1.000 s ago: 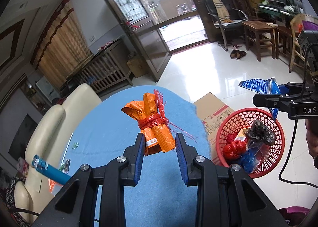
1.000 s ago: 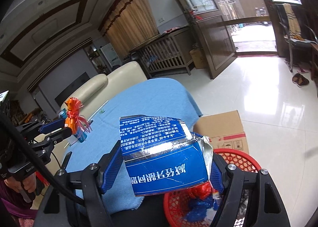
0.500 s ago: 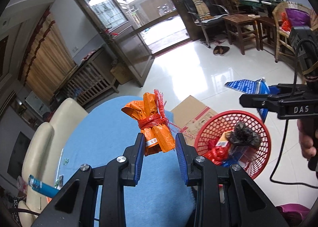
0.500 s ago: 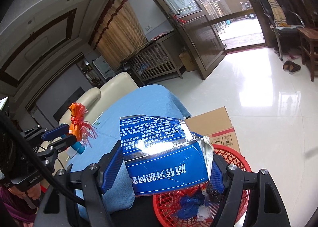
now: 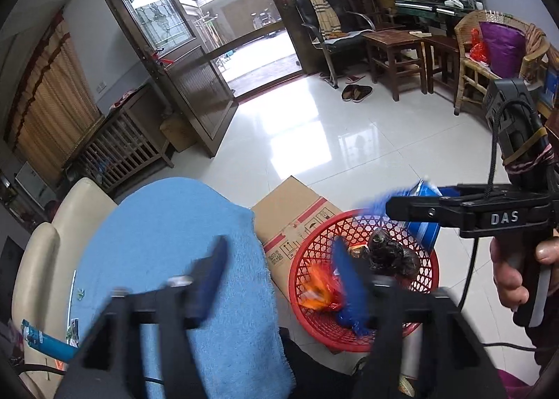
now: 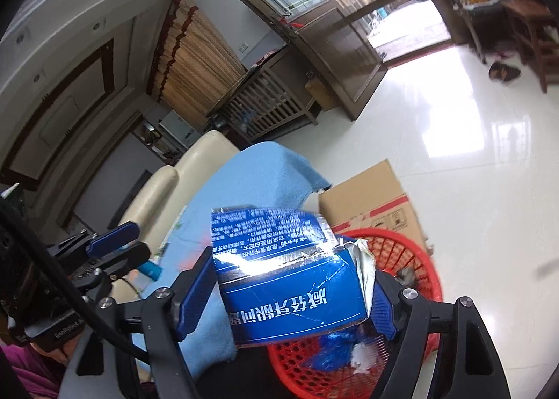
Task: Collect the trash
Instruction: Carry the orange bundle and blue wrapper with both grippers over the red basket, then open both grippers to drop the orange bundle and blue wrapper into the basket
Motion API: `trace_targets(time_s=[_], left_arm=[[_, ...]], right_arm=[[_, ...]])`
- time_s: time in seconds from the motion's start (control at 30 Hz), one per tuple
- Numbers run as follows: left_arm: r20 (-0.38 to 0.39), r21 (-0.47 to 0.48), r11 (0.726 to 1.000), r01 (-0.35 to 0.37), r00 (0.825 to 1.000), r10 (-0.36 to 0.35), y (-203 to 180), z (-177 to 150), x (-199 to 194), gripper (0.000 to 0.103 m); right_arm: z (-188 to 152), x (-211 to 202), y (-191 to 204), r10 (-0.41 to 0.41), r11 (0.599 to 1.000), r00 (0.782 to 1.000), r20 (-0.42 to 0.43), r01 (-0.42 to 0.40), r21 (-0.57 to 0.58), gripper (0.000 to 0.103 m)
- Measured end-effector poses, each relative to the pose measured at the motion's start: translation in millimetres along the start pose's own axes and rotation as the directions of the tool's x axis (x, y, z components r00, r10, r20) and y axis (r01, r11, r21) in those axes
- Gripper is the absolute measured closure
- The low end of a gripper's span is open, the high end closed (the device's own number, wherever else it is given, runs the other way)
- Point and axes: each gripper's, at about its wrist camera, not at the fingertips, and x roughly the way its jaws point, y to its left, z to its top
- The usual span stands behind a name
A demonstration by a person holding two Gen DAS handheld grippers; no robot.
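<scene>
My left gripper [image 5: 279,262] is open and blurred with motion, and it also shows at the left of the right wrist view [image 6: 120,241]. The orange wrapper bundle [image 5: 318,289] lies blurred in the red mesh basket [image 5: 424,280], just beyond the open fingers. My right gripper [image 6: 286,297] is shut on a torn blue carton [image 6: 290,280] and holds it over the basket's rim [image 6: 419,248]. In the left wrist view that carton [image 5: 424,220] hangs over the basket's far right side. The basket holds a black bag [image 5: 387,254], red and blue scraps.
A blue cloth [image 5: 167,255] covers the table at left, with a blue tube [image 5: 45,341] near its left edge. A cardboard box [image 5: 297,213] lies on the white tiled floor beside the basket. A cream sofa [image 5: 42,248] stands behind the table. Wooden chairs stand far right.
My left gripper has swung right over the basket and opened; the orange bundle has left its fingers and dropped into the basket. My right gripper still holds the blue carton, now lower over the basket.
</scene>
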Motion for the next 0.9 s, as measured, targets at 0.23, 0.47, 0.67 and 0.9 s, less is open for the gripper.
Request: trace_targets(time_s=[0.23, 0.47, 0.67, 0.9], left_arm=[[-0.010, -0.029, 0.999, -0.029, 1.000, 0.029, 16, -8, -2, 0.032], [-0.005, -0.068, 0.985, -0.160, 0.987, 0.160, 43, -21, -18, 0.029], [-0.013, -0.150, 0.958, -0.244, 0.970, 0.244, 77, -38, -35, 0.029], [-0.016, -0.238, 0.923, -0.301, 0.952, 0.306, 109, -55, -53, 0.028]], right_arm=[[-5, -1, -9, 0.047, 0.998, 0.999, 0.020, -0.048, 0.035, 0.019], [-4, 7, 0, 0.047, 0.999, 0.999, 0.005, -0.047, 0.023, 0.019], [-6, 21, 29, 0.057, 0.997, 0.998, -0.024, -0.058, -0.041, 0.019], [-6, 33, 71, 0.072, 0.989, 0.996, -0.044, -0.077, -0.122, 0.019]])
